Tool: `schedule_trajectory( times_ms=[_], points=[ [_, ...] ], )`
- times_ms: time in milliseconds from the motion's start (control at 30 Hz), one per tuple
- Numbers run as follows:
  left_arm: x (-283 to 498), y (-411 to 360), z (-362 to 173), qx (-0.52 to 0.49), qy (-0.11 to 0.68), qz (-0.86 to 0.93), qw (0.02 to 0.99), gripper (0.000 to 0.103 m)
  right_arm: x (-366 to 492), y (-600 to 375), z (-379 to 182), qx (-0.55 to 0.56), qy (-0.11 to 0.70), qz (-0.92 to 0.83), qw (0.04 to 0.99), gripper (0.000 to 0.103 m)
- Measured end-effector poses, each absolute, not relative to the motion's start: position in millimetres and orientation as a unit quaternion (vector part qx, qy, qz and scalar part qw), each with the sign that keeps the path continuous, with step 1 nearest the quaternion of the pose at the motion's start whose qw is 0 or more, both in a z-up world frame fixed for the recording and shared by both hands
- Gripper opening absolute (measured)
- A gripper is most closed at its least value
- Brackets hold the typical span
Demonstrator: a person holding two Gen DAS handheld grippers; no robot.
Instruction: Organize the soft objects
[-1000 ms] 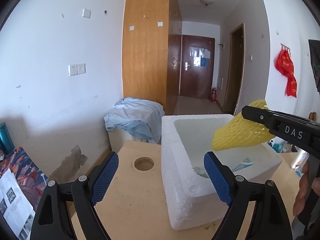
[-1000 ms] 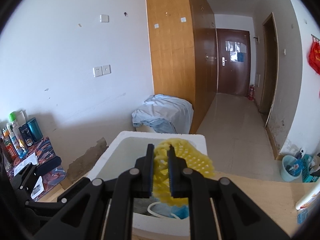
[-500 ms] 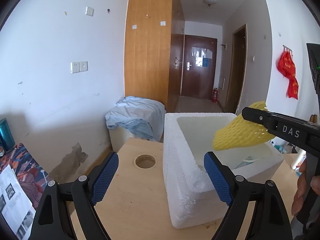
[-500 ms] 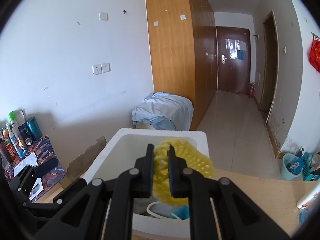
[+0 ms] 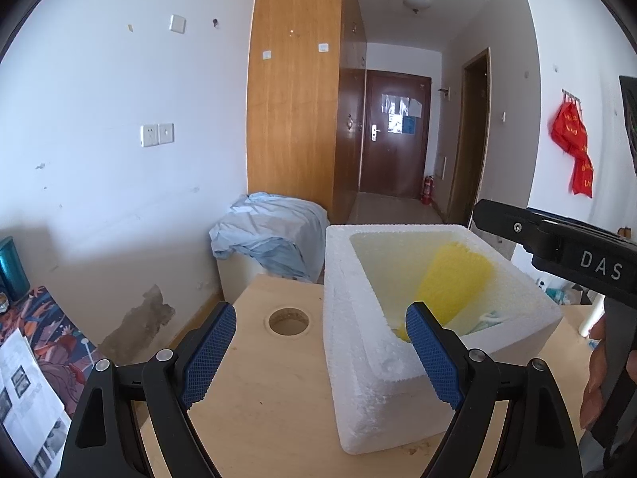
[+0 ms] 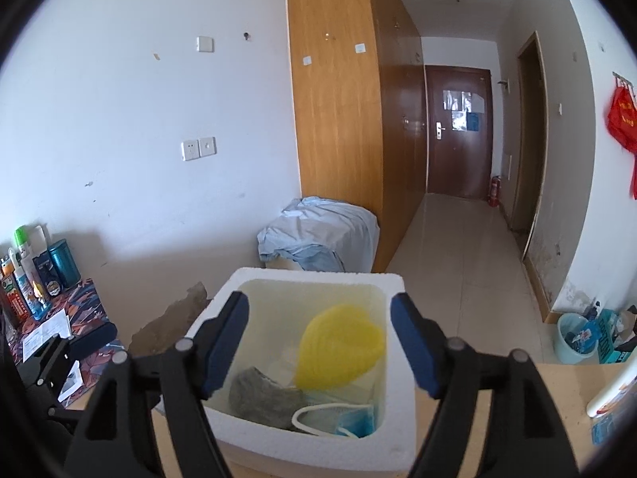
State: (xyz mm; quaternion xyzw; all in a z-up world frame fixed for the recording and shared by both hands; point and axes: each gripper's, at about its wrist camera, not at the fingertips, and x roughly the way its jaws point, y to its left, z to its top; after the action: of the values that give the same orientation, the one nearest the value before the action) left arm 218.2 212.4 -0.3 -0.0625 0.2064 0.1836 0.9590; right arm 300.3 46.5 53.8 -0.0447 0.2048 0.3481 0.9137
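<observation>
A white foam box (image 5: 358, 342) (image 6: 398, 430) stands on the wooden table. A yellow mesh sponge (image 6: 340, 352) (image 5: 454, 283), blurred, drops inside it, free of any grip. My right gripper (image 6: 318, 342) hovers over the box, its jaws opening with nothing pressed between them. In the box also lie a grey cloth (image 6: 262, 396) and a blue face mask (image 6: 350, 422). My left gripper (image 5: 320, 352) stands open at the box's near left corner, straddling its wall without touching.
The table (image 5: 270, 418) has a round hole (image 5: 288, 320) left of the box. Beyond the table sits a low unit draped in a pale blue sheet (image 5: 274, 231). A person's hand (image 5: 597, 378) holds the right gripper's handle. Bottles (image 6: 28, 271) stand at far left.
The right gripper's jaws have spread apart and let go of the yellow sponge, which has fallen from above the rim down into the foam box. The left gripper has stayed put.
</observation>
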Motion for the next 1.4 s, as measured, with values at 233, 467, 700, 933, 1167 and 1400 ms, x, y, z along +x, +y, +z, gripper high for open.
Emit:
schedule_trajectory(
  times_ms=[233,467,700,933,1167,1400],
  points=[
    [219.0,211.7,-0.2,-0.06,0.207,0.182,0.959,0.088,301.4,46.5,52.2,-0.042,0.208,0.352,0.912,0.078],
    [216.8,211.2,0.1,-0.057,0.207,0.182,0.96,0.088,298.0,43.6,54.0,-0.038,0.204,0.352,0.913,0.078],
    [211.2,208.5,4.3,-0.055,0.2,0.178,0.962,0.088,292.1,36.5,59.1,-0.028,0.207,0.345,0.915,0.079],
    [189.8,195.1,19.4,-0.043,0.181,0.177,0.966,0.088,265.9,19.5,64.9,-0.031,0.198,0.33,0.922,0.095],
    [170.9,187.0,21.5,-0.044,0.191,0.181,0.964,0.088,247.7,-1.6,73.9,-0.022,0.19,0.312,0.931,0.103],
    [142.1,172.8,30.1,-0.045,0.185,0.179,0.965,0.088,226.9,-15.2,78.2,-0.023,0.191,0.305,0.933,0.103]
  ],
)
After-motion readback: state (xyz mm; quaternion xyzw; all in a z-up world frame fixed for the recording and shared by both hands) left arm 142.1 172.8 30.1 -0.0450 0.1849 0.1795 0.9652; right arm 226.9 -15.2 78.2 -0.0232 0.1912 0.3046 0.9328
